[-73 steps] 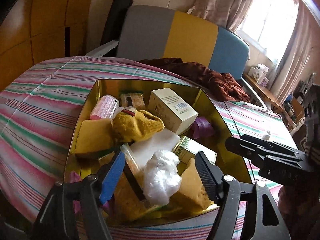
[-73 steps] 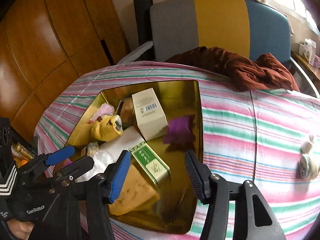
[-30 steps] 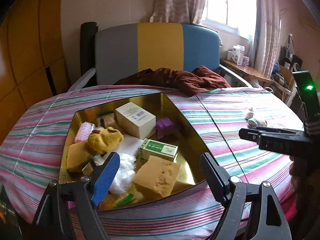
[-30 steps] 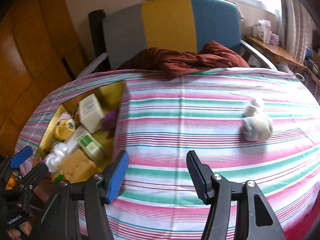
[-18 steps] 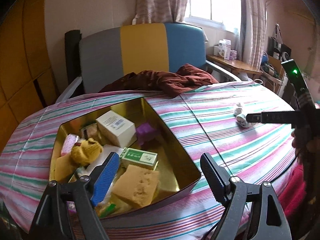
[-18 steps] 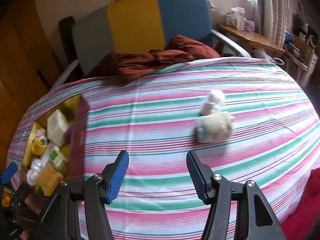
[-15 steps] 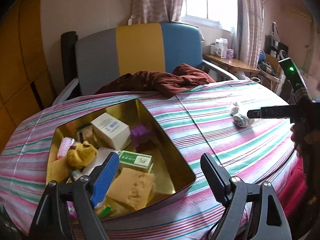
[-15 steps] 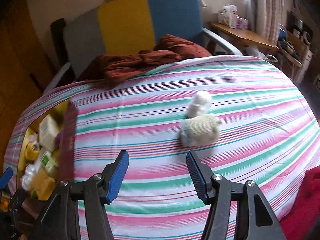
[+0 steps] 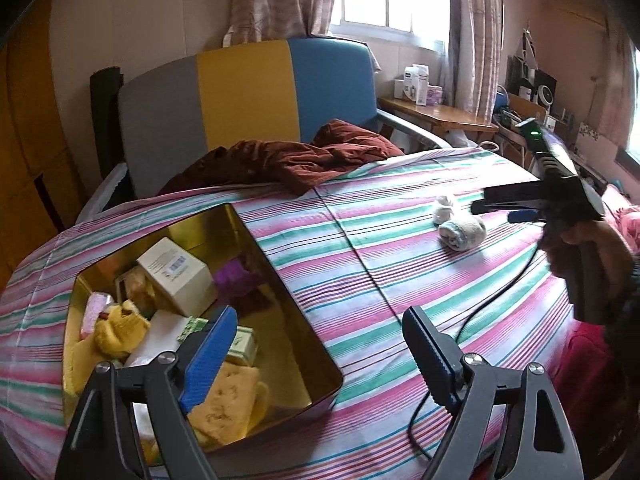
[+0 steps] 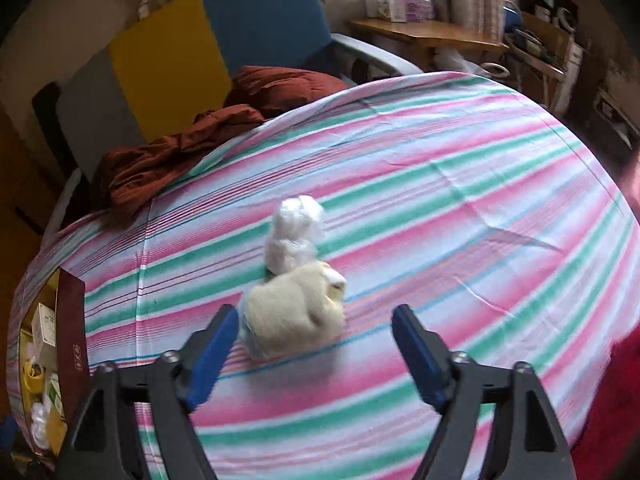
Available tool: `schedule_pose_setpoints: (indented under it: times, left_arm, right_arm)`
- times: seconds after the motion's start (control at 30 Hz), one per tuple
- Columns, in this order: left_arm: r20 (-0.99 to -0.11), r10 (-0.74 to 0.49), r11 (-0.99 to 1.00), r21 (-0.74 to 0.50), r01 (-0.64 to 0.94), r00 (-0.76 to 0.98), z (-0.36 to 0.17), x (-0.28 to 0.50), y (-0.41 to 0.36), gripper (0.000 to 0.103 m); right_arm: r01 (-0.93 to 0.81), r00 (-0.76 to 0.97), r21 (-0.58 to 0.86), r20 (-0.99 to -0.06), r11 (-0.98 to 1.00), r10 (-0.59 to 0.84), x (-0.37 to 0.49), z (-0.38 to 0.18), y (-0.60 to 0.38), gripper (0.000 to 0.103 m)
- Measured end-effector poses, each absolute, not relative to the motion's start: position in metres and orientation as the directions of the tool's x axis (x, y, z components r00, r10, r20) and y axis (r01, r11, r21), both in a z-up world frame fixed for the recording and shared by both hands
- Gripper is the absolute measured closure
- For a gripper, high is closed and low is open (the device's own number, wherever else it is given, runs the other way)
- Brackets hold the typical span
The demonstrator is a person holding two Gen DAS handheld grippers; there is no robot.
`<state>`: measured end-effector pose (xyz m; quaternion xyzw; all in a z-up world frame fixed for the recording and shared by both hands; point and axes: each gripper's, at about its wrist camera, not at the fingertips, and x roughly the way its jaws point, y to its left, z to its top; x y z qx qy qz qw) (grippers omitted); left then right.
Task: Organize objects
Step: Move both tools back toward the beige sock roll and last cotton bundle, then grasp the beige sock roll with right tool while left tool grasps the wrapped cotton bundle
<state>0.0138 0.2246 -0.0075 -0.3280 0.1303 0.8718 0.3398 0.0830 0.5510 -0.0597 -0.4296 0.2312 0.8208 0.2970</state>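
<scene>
A gold tin box sits on the striped tablecloth at the left, holding a white carton, a yellow sock, a green-and-white box, a sponge and a purple item. My left gripper is open and empty above the box's near right corner. A rolled cream sock and a white plastic wad lie on the cloth. My right gripper is open, just short of the cream sock; it also shows in the left wrist view. The tin shows at the right wrist view's left edge.
A crumpled dark red cloth lies at the table's far edge before a grey, yellow and blue chair. A black cable trails over the cloth at the right. A wooden side table with cartons stands by the window.
My right gripper has swung away from the box to the right and closed in on the cream sock. My left gripper has pulled back and turned right, away from the box's contents.
</scene>
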Motion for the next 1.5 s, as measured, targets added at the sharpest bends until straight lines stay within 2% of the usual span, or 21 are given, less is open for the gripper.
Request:
schedule_pose_setpoints:
  times: [0.13,0.3,0.37,0.4,0.43,0.63,1.07,1.5]
  left_arm:
    - [-0.668,0.518,-0.722,-0.006,-0.692,-0.534,-0.007,0.013,0.237,0.018]
    - [-0.679,0.527,-0.707,-0.016,-0.707,-0.511,-0.009,0.008,0.254,0.018]
    - [-0.681,0.526,-0.7,-0.008,-0.714,-0.509,-0.01,0.007,0.262,0.018]
    - [-0.684,0.526,-0.697,-0.005,-0.717,-0.505,-0.011,0.006,0.267,0.018]
    - [-0.686,0.526,-0.694,-0.006,-0.72,-0.502,-0.012,0.006,0.27,0.018]
    - [-0.704,0.523,-0.679,-0.005,-0.734,-0.48,-0.019,0.005,0.291,0.018]
    - [-0.743,0.501,-0.645,0.021,-0.764,-0.444,-0.032,0.003,0.326,0.018]
    - [-0.77,0.521,-0.626,-0.052,-0.778,-0.368,-0.034,-0.031,0.392,0.02]
  right_arm:
    - [-0.62,-0.413,0.013,-0.855,-0.784,0.313,0.059,-0.072,0.543,0.018]
    - [-0.577,-0.362,-0.059,-0.875,-0.814,0.32,0.045,-0.09,0.543,0.019]
    - [-0.564,-0.369,-0.052,-0.877,-0.824,0.308,0.045,-0.091,0.543,0.022]
    - [-0.558,-0.375,-0.045,-0.877,-0.829,0.3,0.045,-0.09,0.542,0.032]
    - [-0.553,-0.38,-0.038,-0.878,-0.832,0.293,0.046,-0.089,0.541,0.036]
    - [-0.567,-0.363,-0.053,-0.88,-0.822,0.307,0.057,-0.081,0.537,0.043]
    - [-0.729,-0.292,-0.043,-0.883,-0.683,0.367,0.09,-0.072,0.577,0.043]
    - [-0.813,-0.306,0.029,-0.872,-0.582,0.383,0.116,-0.061,0.6,0.043]
